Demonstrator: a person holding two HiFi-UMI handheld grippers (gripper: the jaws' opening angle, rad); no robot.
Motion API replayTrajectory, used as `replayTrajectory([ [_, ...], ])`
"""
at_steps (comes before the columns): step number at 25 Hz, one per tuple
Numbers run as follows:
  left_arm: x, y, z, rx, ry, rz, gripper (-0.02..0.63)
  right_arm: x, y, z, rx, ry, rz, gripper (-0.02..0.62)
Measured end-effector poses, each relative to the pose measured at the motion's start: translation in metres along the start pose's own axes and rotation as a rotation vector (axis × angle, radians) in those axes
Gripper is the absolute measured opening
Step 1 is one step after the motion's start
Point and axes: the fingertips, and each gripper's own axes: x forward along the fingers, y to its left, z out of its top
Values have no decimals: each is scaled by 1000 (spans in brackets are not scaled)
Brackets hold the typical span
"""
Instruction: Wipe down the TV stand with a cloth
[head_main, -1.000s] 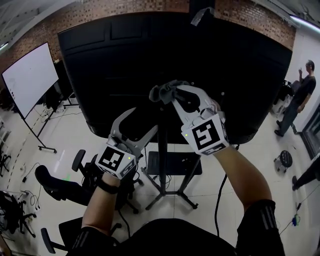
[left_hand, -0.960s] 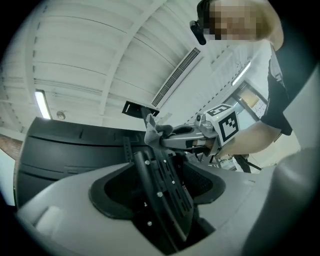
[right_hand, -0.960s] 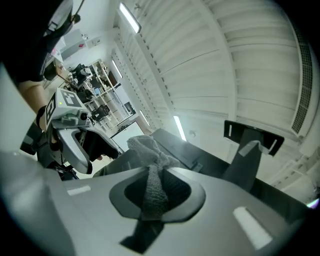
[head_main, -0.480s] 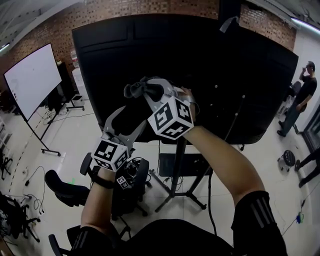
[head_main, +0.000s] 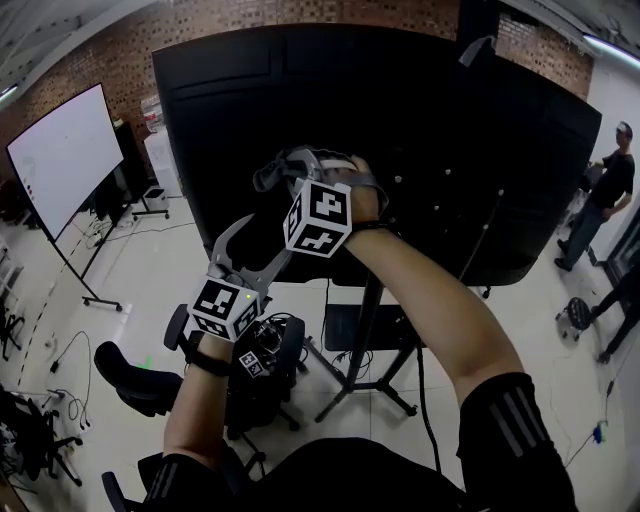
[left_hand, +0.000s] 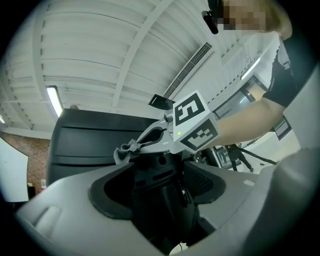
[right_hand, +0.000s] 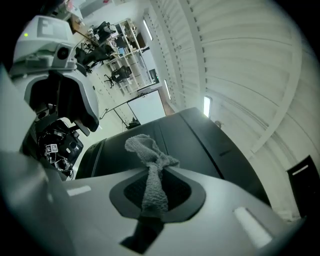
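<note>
The big black back of a TV (head_main: 420, 130) stands on a black stand with a pole (head_main: 368, 320) and legs. A grey cloth (head_main: 268, 178) hangs bunched from my right gripper (head_main: 292, 168), which is shut on it and held up in front of the TV's back, at its left part. In the right gripper view the cloth (right_hand: 150, 170) runs up from between the jaws against the TV (right_hand: 200, 145). My left gripper (head_main: 260, 242) stands open and empty below the right one. From the left gripper view the cloth (left_hand: 123, 152) shows above the spread jaws.
A whiteboard on wheels (head_main: 60, 160) stands at the left. Black office chairs (head_main: 135, 372) and cables lie on the white floor below my arms. A shelf (head_main: 345, 328) sits low on the stand. A person (head_main: 602, 190) stands at the far right.
My right gripper has carried the cloth leftward across the TV's back and turned its marker cube toward me. The left gripper has hardly moved.
</note>
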Motion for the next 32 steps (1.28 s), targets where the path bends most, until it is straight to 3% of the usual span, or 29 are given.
replayTrajectory([
  [16,34,-35,0,-40,-38,-110,333,-31,-5,-70,-214,325,16,35],
  [24,43,-48,2,-60,-52,-143,333,-44,-9,-95,-274,419,9,35],
  [28,42,-50,3,-60,-59,-150,333,-52,-10,-86,-240,357,-15,35],
  [32,33,-38,3,-52,-58,-126,333,-57,-1,-44,-29,165,21,35],
])
